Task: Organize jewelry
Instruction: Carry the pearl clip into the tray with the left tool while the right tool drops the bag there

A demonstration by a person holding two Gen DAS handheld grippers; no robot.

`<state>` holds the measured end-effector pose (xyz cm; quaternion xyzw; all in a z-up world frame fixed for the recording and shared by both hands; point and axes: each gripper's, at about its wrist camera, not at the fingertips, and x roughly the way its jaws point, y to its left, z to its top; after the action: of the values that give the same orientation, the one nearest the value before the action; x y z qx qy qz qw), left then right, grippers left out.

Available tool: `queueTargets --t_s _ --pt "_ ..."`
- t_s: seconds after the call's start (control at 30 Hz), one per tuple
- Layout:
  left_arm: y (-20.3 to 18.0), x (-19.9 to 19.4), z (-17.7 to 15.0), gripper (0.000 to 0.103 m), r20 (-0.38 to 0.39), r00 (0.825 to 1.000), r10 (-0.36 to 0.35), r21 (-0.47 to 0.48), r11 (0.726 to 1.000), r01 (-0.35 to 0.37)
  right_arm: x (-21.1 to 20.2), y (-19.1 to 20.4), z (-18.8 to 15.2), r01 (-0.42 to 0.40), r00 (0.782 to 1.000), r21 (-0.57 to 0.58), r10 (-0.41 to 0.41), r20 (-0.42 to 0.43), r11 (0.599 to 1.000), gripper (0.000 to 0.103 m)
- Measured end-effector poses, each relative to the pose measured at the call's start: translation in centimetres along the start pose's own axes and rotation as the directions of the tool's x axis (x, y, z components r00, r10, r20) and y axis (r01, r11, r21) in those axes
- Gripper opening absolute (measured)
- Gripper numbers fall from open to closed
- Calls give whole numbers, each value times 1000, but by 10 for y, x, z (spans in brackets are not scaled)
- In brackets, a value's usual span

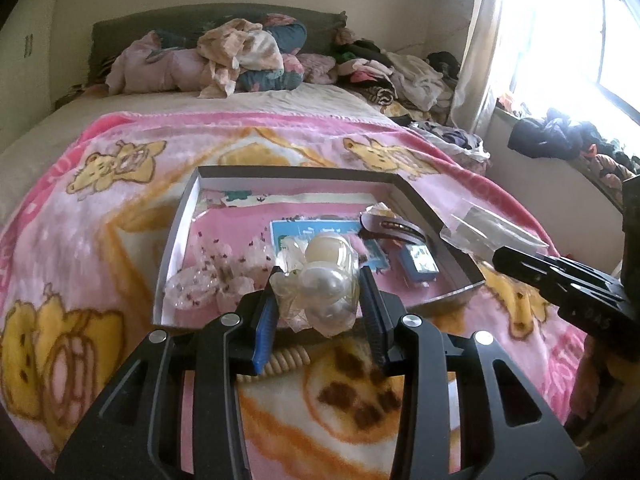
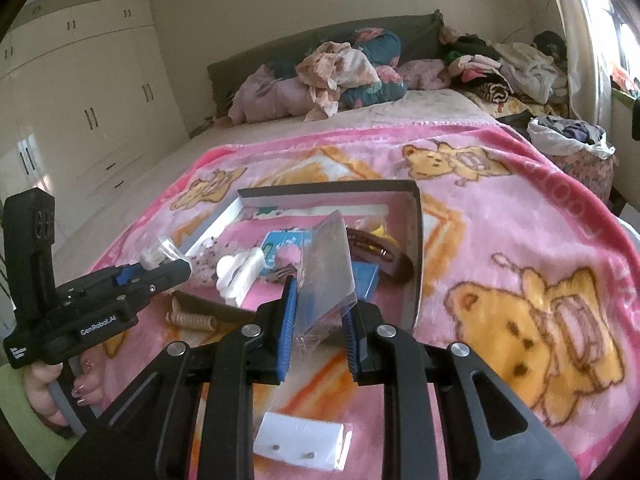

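Between the left gripper's (image 1: 316, 292) blue-padded fingers (image 1: 266, 320) sits a crinkled clear packet of large pearl pieces (image 1: 326, 280), pinched at its lower part and held above the near edge of the shallow box (image 1: 176, 240) ahead of the tool. Risk one: the film is slick and bulging, and most of the packet stands proud of the pads; a tilt or a slackened squeeze would likely let it slide out onto the pink blanket (image 1: 100, 184) short of the box.

The right gripper (image 2: 320, 336) is closed on the lower corner of a clear flat sleeve (image 2: 328, 268), which rises upright in front of it, over the box's near side. Risk two: the grip is on a thin corner only, so the sleeve may pivot or fold, and whatever it holds, too faint to identify, could spill.

A white earring card (image 2: 300, 446) lies on the blanket directly beneath the right tool, outside the box, along with a beige ribbed piece (image 2: 192, 322) below the left tool; either could be overlooked or knocked.

Pose: both tools point forward and slightly downward toward the box, the left one level, with the person's hand (image 2: 52, 396) on its handle.
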<state>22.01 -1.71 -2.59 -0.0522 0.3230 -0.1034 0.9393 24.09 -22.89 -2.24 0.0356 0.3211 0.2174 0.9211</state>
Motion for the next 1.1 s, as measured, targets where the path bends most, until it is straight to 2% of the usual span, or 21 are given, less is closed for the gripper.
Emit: queueTargets --t_s 0.53,1.1 --pt "-3 15 19 29 9 1000 -10 12 1000 10 15 -8 18 31 999 -14 -31 9 999 21" --pt "17 57 35 29 -25 999 33 -25 999 -34 50 -22 22 42 999 -2 -42 -18 999 21"
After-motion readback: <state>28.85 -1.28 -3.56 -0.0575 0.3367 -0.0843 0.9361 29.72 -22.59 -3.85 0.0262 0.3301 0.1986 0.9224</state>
